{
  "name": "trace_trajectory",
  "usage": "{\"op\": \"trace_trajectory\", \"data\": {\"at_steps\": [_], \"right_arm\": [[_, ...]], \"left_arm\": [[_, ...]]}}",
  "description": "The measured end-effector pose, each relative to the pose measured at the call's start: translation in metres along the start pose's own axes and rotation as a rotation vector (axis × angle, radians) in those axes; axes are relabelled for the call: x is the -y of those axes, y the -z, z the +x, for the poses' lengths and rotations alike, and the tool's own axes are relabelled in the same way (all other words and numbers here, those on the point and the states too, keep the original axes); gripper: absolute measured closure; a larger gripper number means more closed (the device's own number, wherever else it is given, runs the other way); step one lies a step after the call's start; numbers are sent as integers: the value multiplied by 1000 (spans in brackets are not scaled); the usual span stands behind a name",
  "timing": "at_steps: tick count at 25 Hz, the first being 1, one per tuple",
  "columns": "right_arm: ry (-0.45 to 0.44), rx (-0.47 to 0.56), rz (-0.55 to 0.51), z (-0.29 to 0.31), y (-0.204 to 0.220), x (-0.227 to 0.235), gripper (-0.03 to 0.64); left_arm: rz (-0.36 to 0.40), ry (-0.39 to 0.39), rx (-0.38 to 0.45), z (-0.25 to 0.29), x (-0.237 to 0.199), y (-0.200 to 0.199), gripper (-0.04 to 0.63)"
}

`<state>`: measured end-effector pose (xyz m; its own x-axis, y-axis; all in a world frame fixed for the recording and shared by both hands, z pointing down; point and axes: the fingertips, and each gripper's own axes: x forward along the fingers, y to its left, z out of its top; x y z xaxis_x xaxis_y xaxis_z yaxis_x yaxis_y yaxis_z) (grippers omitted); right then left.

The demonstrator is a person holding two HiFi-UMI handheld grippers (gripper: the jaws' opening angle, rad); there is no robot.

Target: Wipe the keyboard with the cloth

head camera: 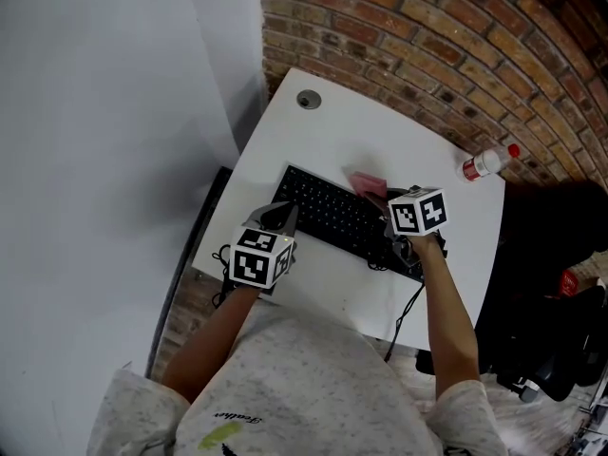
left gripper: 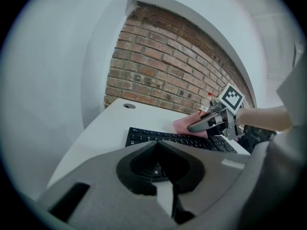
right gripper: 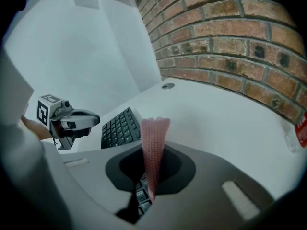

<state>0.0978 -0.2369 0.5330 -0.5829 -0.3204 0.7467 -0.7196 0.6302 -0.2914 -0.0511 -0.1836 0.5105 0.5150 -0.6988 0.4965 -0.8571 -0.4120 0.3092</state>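
White desk (head camera: 313, 126) standing against red brick wall (head camera: 427, 36). Right gripper (left gripper: 190, 128) clamping pink knitted cloth (right gripper: 154, 133), cloth lying at far edge of black keyboard (head camera: 328, 215). Left gripper (left gripper: 156, 143) hovering closed, empty, over keyboard's left end. Label on clear red-capped plastic bottle (head camera: 486, 162) showing unreadable.

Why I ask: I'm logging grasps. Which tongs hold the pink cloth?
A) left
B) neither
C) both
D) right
D: the pink cloth sticks up from the shut right tongs, over the keyboard; the left tongs are shut on nothing.
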Motion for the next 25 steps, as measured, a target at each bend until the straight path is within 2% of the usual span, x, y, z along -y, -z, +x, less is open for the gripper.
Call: {"op": "trace_trajectory", "data": {"at_steps": [25], "right_arm": [[-69, -59, -124, 70, -55, -61, 594]], "left_arm": [[-60, -53, 15, -27, -65, 6, 601]]}}
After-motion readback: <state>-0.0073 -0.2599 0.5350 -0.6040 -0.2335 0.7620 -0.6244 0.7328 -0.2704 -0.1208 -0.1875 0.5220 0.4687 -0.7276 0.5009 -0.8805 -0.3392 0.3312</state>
